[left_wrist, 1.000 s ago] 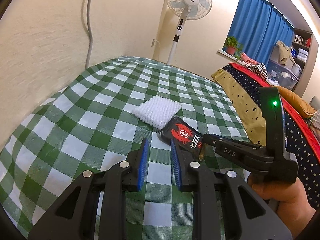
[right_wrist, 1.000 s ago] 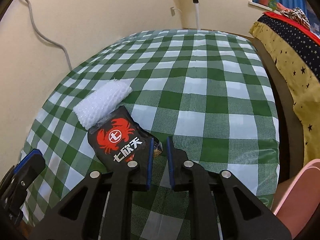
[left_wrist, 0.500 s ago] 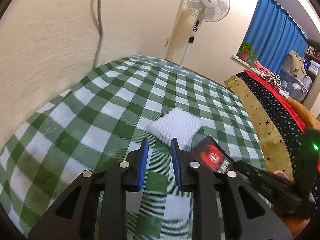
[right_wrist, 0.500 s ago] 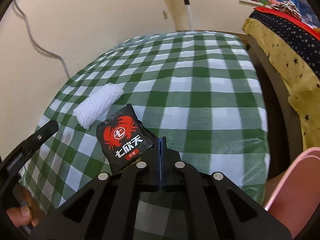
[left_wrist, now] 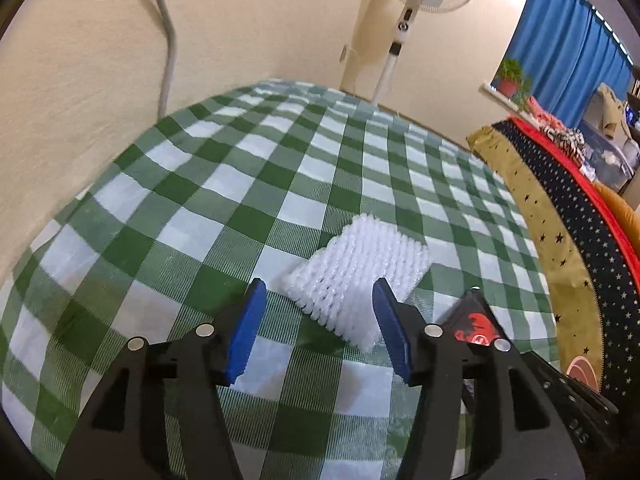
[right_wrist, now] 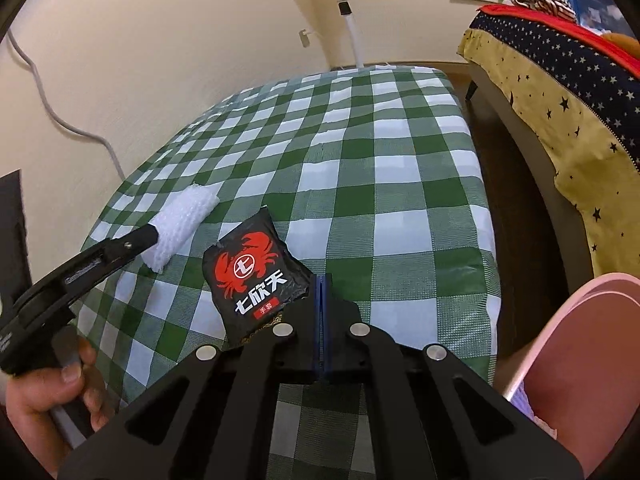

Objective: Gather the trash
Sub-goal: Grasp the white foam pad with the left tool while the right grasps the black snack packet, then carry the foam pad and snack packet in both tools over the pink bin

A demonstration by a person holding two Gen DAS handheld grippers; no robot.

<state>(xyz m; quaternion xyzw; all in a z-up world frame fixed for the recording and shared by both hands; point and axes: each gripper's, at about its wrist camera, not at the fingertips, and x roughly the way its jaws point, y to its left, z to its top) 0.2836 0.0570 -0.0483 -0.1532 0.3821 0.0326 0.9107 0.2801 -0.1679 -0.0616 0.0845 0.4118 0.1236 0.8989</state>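
A white foam net sleeve [left_wrist: 356, 268] lies on the green checked tablecloth [left_wrist: 224, 208]. My left gripper [left_wrist: 320, 320] is open, its blue pads on either side of the sleeve's near end. The sleeve also shows in the right wrist view [right_wrist: 180, 220], with the left gripper's finger [right_wrist: 120, 246] touching it. My right gripper [right_wrist: 322, 280] is shut on the corner of a black snack packet with a red crab [right_wrist: 256, 276] and holds it just above the cloth. The packet shows partly in the left wrist view [left_wrist: 476, 320].
A pink bin rim [right_wrist: 568, 344] is at the lower right of the right wrist view. A bed with a starred cover [right_wrist: 560, 80] stands right of the table. A standing fan [left_wrist: 404, 20] and a grey cable [left_wrist: 168, 36] are by the wall.
My left gripper has opened wide and moved forward to the foam sleeve. My right gripper has shut on the packet's corner and lifted it a little.
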